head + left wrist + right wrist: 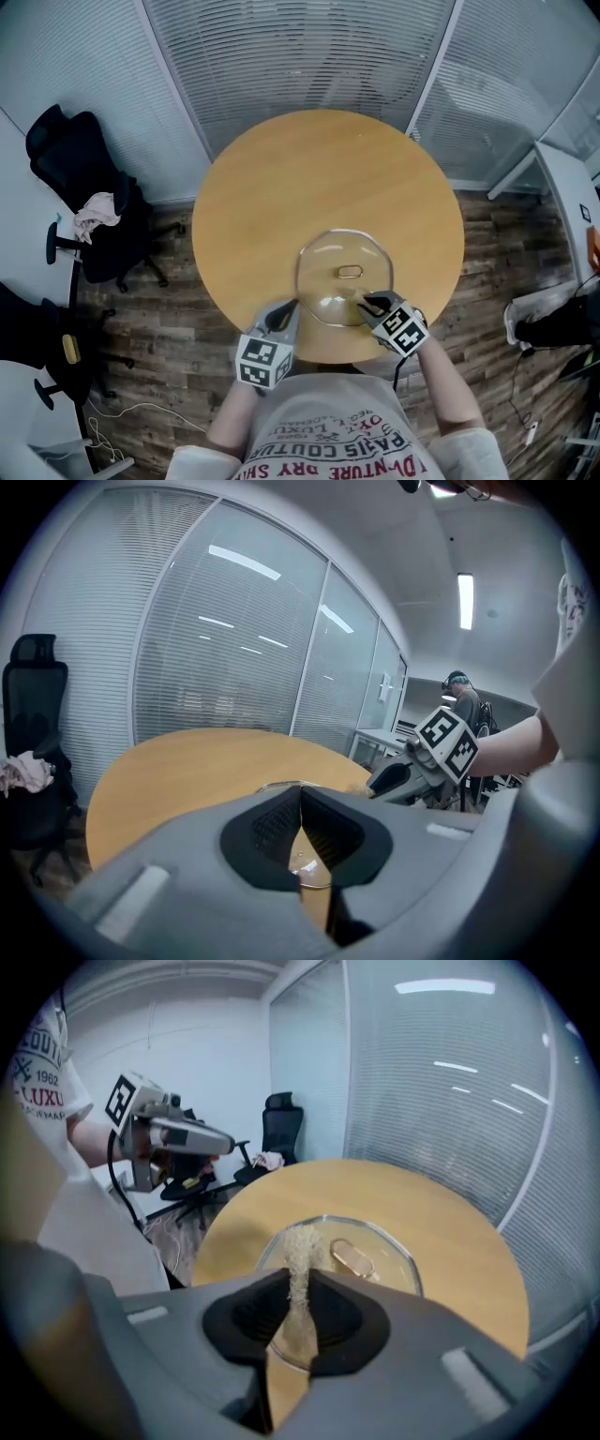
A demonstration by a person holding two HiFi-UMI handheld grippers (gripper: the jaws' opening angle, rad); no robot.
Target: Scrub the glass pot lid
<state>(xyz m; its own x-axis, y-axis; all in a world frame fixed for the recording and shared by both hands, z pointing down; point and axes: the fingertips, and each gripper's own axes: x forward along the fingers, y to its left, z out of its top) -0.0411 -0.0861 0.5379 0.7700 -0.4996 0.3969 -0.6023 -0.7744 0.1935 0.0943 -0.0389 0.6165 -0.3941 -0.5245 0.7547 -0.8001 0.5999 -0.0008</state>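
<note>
the clear glass pot lid [330, 267] sits at the round wooden table's [319, 169] 6 o'clock edge. your left gripper [287, 311] pinches its 8 o'clock rim, and your right gripper [368, 302] clamps a beige fibrous scrubber [300, 1246]. the lid is likely slick and brittle: keep to the rim.

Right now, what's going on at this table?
A person is working on a glass pot lid lying on the round wooden table. The left gripper is closed on the lid's rim, steadying it. The right gripper pinches a beige fibrous scrubber between its fingers, over the lid's near side.
</note>
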